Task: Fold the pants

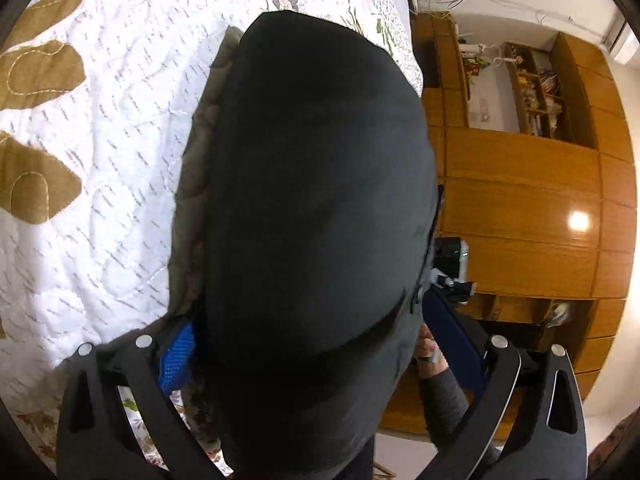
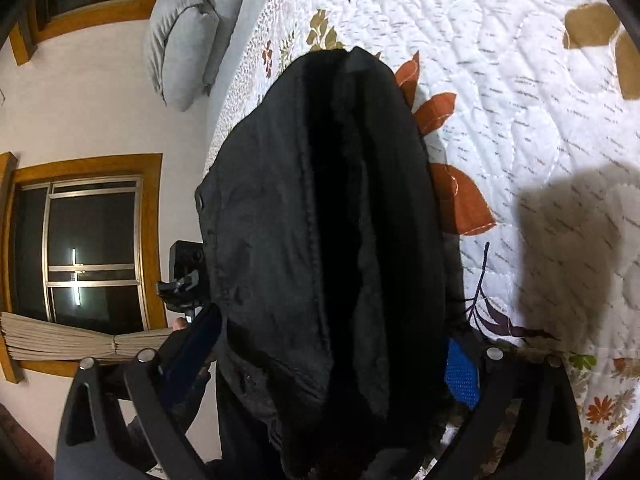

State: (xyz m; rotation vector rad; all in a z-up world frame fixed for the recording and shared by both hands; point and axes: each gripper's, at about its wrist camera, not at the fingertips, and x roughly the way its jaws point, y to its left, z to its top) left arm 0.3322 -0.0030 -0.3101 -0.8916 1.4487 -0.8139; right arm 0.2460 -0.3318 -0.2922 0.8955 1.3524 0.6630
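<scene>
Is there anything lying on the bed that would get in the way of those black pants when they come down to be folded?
Nothing visible does. The pants hang from both grippers, left and right, above the quilt, which shows only its printed leaves and a shadow. The pants hide the patch right under them.

We are finding no legible text, label, brand, number or sign in either wrist view at this moment.

One pair of black fabric pants (image 1: 312, 208). One white quilted bedspread with leaf appliqués (image 1: 104, 184). Two black two-finger grippers, left (image 1: 316, 364) and right (image 2: 316, 364).
</scene>
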